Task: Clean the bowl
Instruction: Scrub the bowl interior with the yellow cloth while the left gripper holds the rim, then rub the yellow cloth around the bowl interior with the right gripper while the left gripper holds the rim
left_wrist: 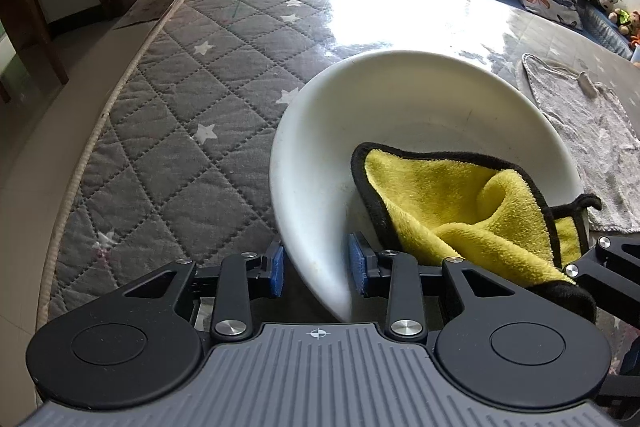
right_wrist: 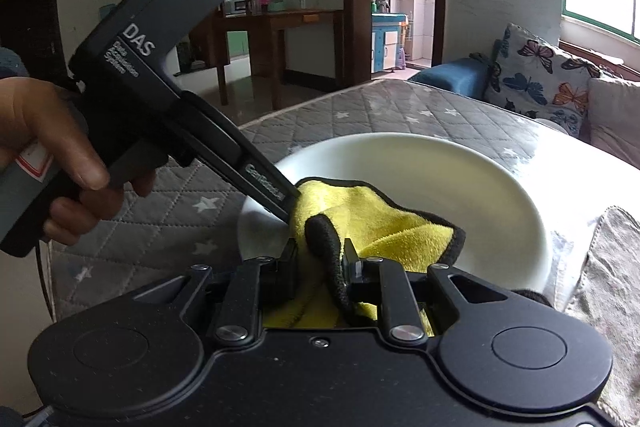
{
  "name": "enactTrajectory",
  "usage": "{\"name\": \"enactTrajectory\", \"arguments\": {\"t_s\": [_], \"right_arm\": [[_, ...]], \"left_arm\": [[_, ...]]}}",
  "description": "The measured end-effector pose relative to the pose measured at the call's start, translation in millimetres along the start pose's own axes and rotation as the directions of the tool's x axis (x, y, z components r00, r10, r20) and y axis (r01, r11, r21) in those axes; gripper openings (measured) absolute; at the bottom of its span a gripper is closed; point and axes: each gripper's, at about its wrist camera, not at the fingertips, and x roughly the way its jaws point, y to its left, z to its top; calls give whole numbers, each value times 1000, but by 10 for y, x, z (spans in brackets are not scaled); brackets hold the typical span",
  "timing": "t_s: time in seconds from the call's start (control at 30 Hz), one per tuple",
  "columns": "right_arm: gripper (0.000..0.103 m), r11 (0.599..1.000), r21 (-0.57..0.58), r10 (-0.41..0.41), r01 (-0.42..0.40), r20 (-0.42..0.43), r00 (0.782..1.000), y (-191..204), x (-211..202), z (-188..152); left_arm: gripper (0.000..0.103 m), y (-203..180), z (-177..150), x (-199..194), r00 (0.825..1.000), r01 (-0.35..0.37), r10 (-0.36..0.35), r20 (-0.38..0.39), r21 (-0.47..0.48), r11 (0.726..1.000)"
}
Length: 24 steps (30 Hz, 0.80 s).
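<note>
Sitting on the grey surface (left_wrist: 168, 131), the white bowl (left_wrist: 420, 99) has its rim between the left claw (left_wrist: 318, 267), which grips it. The right claw (right_wrist: 320, 267) squeezes the yellow cloth (right_wrist: 360, 211) inside the bowl.

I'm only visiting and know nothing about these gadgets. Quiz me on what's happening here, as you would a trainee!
1. True or false: part of the yellow cloth lies inside the white bowl.
2. Which one pinches the cloth: A, the left gripper, or B, the right gripper?
3. Fill in: the bowl stands on a grey quilted cover printed with white ____.
Key: 1 true; 2 B; 3 stars.
</note>
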Motion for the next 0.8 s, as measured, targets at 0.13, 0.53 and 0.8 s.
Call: {"name": "enactTrajectory", "arguments": {"t_s": [0.13,0.53,0.8], "right_arm": [[22,1000,-2,1,-1,-5,1000,-16,-3,-9],[22,1000,5,-23,23,-15,1000,-90,-43,-77],[22,999,5,-54,54,-21,998,-185,-55,-109]], "left_arm": [[35,-4,0,5,1000,2,-2,1,5,1000],[36,-21,-9,12,1000,-2,2,2,8,1000],[36,-24,-7,14,1000,-2,2,3,9,1000]]}}
